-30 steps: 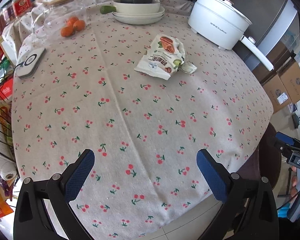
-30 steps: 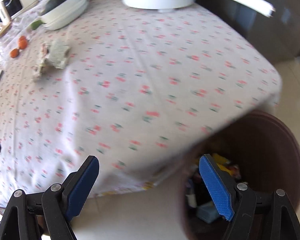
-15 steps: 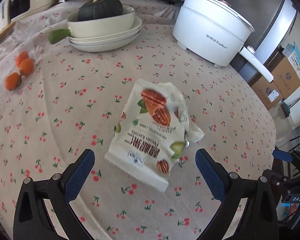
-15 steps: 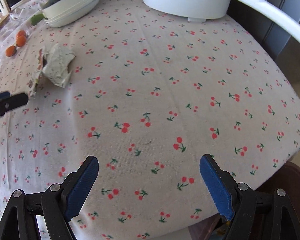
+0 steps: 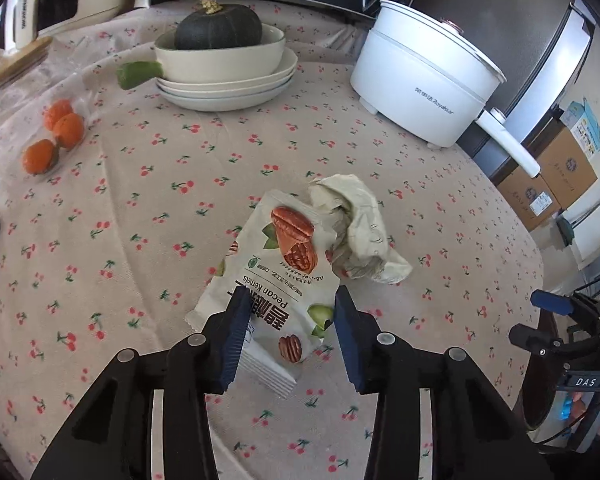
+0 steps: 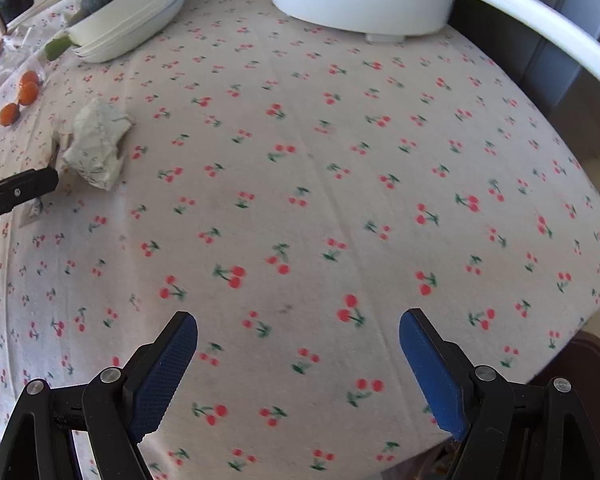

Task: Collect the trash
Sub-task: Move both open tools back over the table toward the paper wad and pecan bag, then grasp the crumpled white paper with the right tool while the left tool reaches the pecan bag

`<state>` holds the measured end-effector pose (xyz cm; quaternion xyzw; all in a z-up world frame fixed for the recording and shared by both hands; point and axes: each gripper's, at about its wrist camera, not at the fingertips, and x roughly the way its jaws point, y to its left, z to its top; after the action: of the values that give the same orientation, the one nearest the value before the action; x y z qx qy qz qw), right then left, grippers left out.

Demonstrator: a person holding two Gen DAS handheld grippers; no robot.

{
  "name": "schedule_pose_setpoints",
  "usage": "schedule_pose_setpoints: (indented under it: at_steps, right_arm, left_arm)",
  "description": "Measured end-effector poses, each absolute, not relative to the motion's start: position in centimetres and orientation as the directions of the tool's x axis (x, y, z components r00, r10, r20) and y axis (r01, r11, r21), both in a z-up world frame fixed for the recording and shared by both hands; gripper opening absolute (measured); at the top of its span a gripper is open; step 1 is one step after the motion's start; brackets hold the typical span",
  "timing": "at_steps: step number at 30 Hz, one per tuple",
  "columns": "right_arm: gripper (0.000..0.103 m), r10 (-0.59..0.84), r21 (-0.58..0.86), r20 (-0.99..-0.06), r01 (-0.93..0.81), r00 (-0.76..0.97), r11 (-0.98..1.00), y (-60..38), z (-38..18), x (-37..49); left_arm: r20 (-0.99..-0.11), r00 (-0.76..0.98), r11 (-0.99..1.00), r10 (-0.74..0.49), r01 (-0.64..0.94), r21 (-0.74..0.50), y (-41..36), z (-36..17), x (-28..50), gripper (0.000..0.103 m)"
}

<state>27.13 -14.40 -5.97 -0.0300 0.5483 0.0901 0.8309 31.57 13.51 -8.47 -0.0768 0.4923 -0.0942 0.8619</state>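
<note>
Left gripper [image 5: 288, 320] jaws, just closing, straddle the bag's [image 5: 276, 276] near end, half shut; contact unclear. Risk: thin film slips free. Right gripper [image 6: 298, 364] wide, empty

Here's the left black plastic two-finger gripper [image 5: 289, 334]: angular linkage arms dotted with round silver screws, jaws faced in ribbed dark-blue rubber pads [image 5: 233, 342]. The right black gripper [image 6: 298, 374] matches it, with silver pivot bolts [image 6: 484, 372], textured blue pads, and a small "DAS" label [image 5: 585, 381] on its body.
</note>
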Motion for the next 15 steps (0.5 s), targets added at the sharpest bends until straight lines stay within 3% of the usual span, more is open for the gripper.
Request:
schedule_pose_setpoints:
  at_steps: [5, 10, 13, 15]
  right_arm:
    - [0.086, 0.143, 0.046, -0.899, -0.234, 0.414, 0.971, -10.5, -5.4, 28.3]
    - [0.086, 0.185, 0.082, -0.884, -0.247, 0.430, 0.966, -7.4, -5.4, 30.1]
    - [0.086, 0.205, 0.097, -0.879, -0.261, 0.430, 0.961, -5.5, -5.6, 31.1]
    - [0.086, 0.226, 0.113, -0.876, -0.274, 0.425, 0.955, -4.1, -5.8, 31.9]
  left_arm:
    - [-0.847, 0.518, 0.992, -0.121, 0.023, -0.127, 15.9, -8.7, 29.4, 0.035]
    - [-0.851, 0.508, 0.987, -0.131, -0.016, -0.162, 19.0, -9.6, 28.5, 0.035]
    - [-0.846, 0.510, 0.983, -0.159, -0.001, -0.185, 19.5, -9.2, 28.4, 0.046]
    - [-0.839, 0.524, 0.986, -0.146, 0.006, -0.168, 19.6, -8.7, 28.3, 0.063]
